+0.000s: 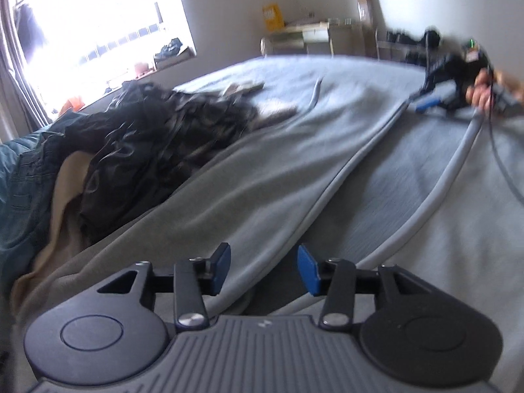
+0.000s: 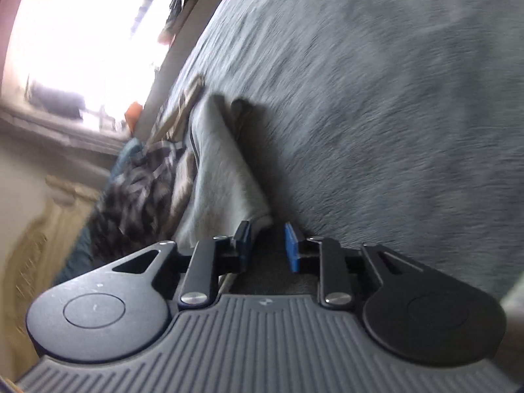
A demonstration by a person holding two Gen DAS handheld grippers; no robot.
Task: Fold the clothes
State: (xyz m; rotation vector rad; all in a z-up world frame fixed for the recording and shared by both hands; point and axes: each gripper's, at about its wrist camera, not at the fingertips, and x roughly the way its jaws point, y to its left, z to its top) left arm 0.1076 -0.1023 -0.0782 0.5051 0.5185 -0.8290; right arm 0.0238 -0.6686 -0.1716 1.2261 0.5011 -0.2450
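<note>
Left gripper (image 1: pixel 263 270) parted, empty above grey garment (image 1: pixel 229 190); right gripper (image 2: pixel 268 245) parted, empty at its corner; fold laid on bed (image 1: pixel 442 180).

Right wrist view is motion-smeared throughout: the grey garment (image 2: pixel 226 163) runs under the right gripper (image 2: pixel 268 245) housing, so whether any cloth sits between the pads can't be told, and the checked cloth (image 2: pixel 140 190) beyond it is too streaked to identify. In the left wrist view the right gripper (image 1: pixel 422 103) is small and blurred at the far right, its hand (image 1: pixel 481 93) cut by the frame edge, so grip on the garment's hem can't be confirmed. The dark clothes pile (image 1: pixel 147 150) hides the bed beneath, the jeans (image 1: pixel 19 190) are cropped at the left edge, and the window (image 1: pixel 91 23) is blown out.
</note>
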